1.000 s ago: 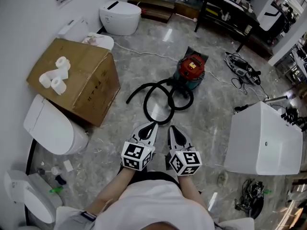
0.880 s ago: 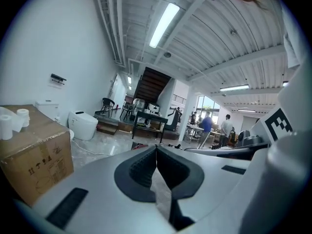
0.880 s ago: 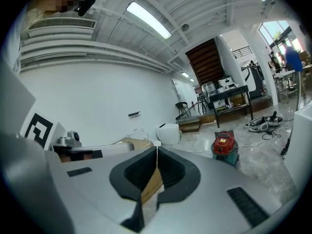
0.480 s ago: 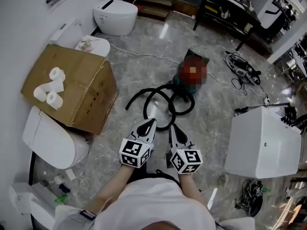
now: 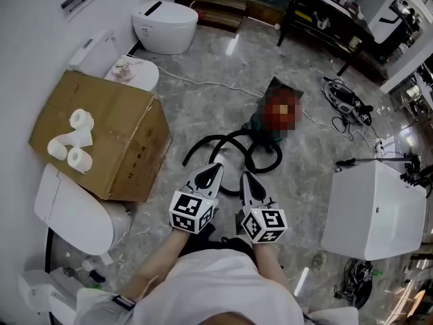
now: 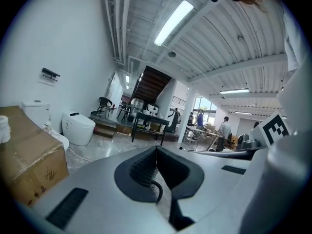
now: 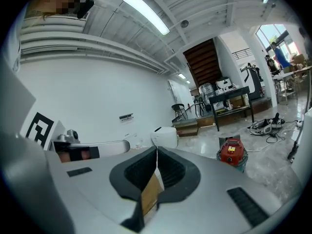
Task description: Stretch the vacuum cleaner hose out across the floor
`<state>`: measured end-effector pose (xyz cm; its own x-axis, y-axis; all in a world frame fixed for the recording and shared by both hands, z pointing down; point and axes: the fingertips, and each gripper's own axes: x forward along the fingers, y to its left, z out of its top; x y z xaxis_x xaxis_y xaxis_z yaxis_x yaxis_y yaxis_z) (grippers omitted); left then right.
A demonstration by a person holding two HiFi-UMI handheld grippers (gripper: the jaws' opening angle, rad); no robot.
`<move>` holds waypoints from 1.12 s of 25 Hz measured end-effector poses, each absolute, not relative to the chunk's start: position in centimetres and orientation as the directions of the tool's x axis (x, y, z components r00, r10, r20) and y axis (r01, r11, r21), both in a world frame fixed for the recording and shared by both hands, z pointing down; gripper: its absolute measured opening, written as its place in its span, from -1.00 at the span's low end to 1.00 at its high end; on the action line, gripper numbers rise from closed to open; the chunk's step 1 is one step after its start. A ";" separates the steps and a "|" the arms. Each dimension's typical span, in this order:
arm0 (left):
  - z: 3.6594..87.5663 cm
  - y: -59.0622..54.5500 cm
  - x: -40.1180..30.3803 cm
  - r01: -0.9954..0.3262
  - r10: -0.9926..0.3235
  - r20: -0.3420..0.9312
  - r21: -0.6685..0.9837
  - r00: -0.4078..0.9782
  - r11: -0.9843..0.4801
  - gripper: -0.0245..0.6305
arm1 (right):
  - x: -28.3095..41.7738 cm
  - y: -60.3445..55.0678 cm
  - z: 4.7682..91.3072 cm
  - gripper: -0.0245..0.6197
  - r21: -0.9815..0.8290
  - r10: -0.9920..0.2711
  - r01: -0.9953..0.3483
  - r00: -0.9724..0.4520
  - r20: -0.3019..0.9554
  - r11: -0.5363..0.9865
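Left claw (image 5: 215, 168) shut tight, holds nothing. Right claw (image 5: 245, 177) shut tight, empty too. Both side by side. Hose (image 5: 193, 151) lies curled on floor (image 5: 203, 107) just ahead, beside red vacuum (image 7: 232, 152).

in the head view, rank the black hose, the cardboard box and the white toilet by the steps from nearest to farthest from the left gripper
1. Black hose, coiled on the floor just ahead of the left gripper.
2. Cardboard box, off to its left.
3. White toilet, far ahead and left, by the wall.
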<state>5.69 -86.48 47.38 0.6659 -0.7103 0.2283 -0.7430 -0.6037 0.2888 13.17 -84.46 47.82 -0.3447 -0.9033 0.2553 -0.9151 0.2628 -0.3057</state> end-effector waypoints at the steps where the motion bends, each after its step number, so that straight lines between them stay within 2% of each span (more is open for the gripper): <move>1: 47.5 -87.1 5.4 -0.742 -0.709 0.228 0.288 0.667 -0.605 -0.90 | 12.9 -85.0 48.0 -0.87 -0.307 -0.904 -0.915 -0.344 0.253 0.262; 13: 49.0 -90.7 2.4 -0.779 -0.736 0.264 0.289 0.623 -0.556 -0.90 | 13.3 -88.1 49.5 -0.87 -0.323 -0.900 -0.915 -0.337 0.277 0.243; 22: 51.9 -92.3 0.5 -0.838 -0.771 0.342 0.317 0.538 -0.445 -0.90 | 12.5 -91.1 51.7 -0.87 -0.341 -0.838 -0.885 -0.430 0.335 0.318; 28: 52.2 -94.3 2.0 -0.846 -0.774 0.355 0.322 0.524 -0.426 -0.90 | 13.5 -93.5 51.7 -0.87 -0.344 -0.813 -0.867 -0.472 0.341 0.360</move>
<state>2.03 -94.26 52.23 0.5244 -0.7741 0.3547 -0.8458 -0.4255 0.3218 13.47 -93.53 51.69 -0.4724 -0.8128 0.3409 -0.8672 0.3596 -0.3443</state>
